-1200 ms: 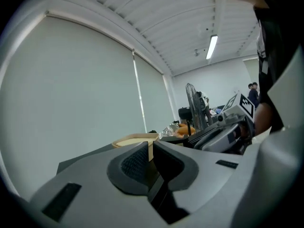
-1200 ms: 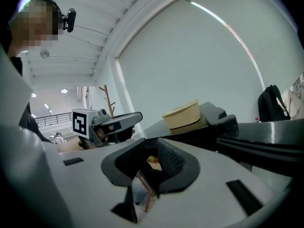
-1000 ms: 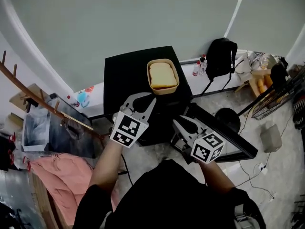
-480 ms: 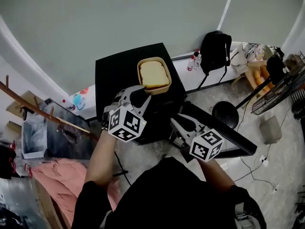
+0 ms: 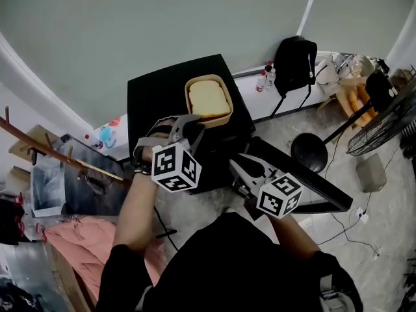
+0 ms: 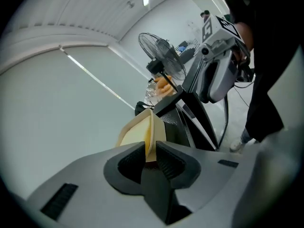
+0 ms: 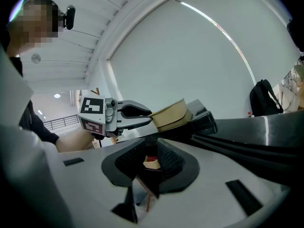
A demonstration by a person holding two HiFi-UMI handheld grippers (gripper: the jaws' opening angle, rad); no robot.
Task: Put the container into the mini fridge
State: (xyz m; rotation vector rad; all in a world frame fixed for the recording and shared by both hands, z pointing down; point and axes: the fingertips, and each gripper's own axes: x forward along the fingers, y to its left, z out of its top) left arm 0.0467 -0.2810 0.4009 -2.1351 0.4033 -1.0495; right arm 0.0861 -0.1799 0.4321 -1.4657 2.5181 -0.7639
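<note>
Container (image 5: 208, 99) sits atop the black mini fridge (image 5: 156, 99), upper centre of the frame. The pickup step is in hand: the left tool (image 5: 186, 129) has just been closing and now clamps the container's near wall. The right tool (image 5: 242, 169) grips the open door (image 5: 312, 181) at its edge. Next, probably lift it clear and lower it round into the opening

"That container (image 5: 208, 101) is tan on the outside, and pale yellow inside?"

"Yes. The mini fridge (image 5: 159, 99) under it is black all over, and its door (image 5: 305, 177) is black too."

"Any pattern to speak of?"

"The cube (image 5: 279, 195) on the right gripper (image 5: 240, 168) has black squares on white. The gripper's body is light grey."

"And round about?"

"A black backpack (image 5: 290, 60) far right, pink cloth (image 5: 75, 239) near left, a pale grey-green wall (image 5: 130, 25) and a mottled grey floor (image 5: 383, 239)."
</note>
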